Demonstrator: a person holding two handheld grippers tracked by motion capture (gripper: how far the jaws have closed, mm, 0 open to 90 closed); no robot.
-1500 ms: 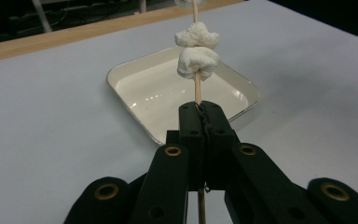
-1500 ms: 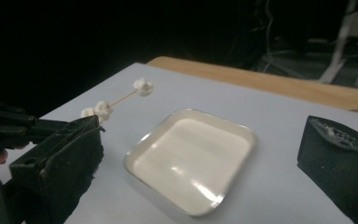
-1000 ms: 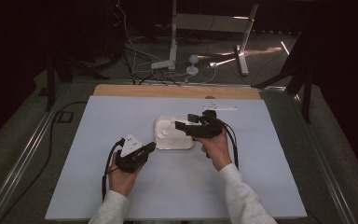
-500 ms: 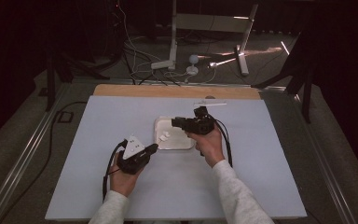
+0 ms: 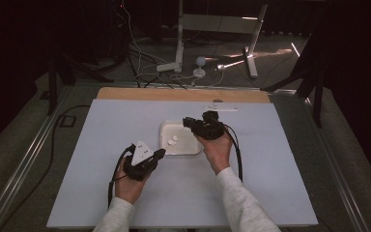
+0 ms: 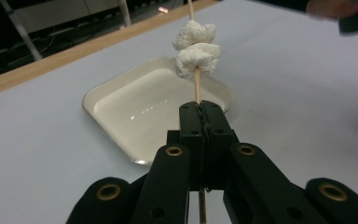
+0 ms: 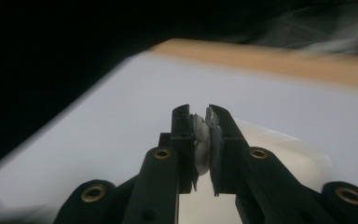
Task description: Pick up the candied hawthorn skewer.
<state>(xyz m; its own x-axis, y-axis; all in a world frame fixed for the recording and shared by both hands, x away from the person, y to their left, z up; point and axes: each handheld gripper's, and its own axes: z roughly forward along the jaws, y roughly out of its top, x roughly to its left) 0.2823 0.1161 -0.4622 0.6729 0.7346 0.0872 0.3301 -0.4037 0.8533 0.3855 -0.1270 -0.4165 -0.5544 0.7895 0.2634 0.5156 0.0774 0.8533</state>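
High view, left to right. A black cable (image 5: 53, 145) runs along the floor at the left edge of the pale blue table top (image 5: 101, 193). Lower centre-left, the left gripper (image 5: 160, 152) sits low over the table, grey three-cornered plate on top, jaws pointing up-right toward the tray. Its jaws are clenched on a thin wooden skewer (image 5: 168, 146); two white marshmallows (image 5: 173, 140) are threaded on the skewer, hanging over the tray's left part.

Left gripper view: skewer (image 6: 197, 88) rises straight out of the closed jaws at frame centre, both marshmallows (image 6: 196, 51) stacked touching each other near the top. Behind them, the white square tray (image 6: 121, 112), shallow, glossy, with nothing in it.

Centre of the high view: the tray (image 5: 193, 147) lies flat, just right of the left gripper. Over its upper right corner, the right gripper (image 5: 187, 122) is held level, jaws pointing left. Its jaws have just been closing, and in the right gripper view they are pressed on a white marshmallow piece (image 7: 200, 144), squashed flat between the pads at frame centre. That view is blurred; tray edge pale at lower right.

Nothing lies between the marshmallow piece and the skewer tip. Wooden strip (image 5: 183, 94) borders the table's far edge; a metal stand (image 5: 178, 34) and loose cables (image 5: 174, 75) lie on the floor beyond, upper centre.
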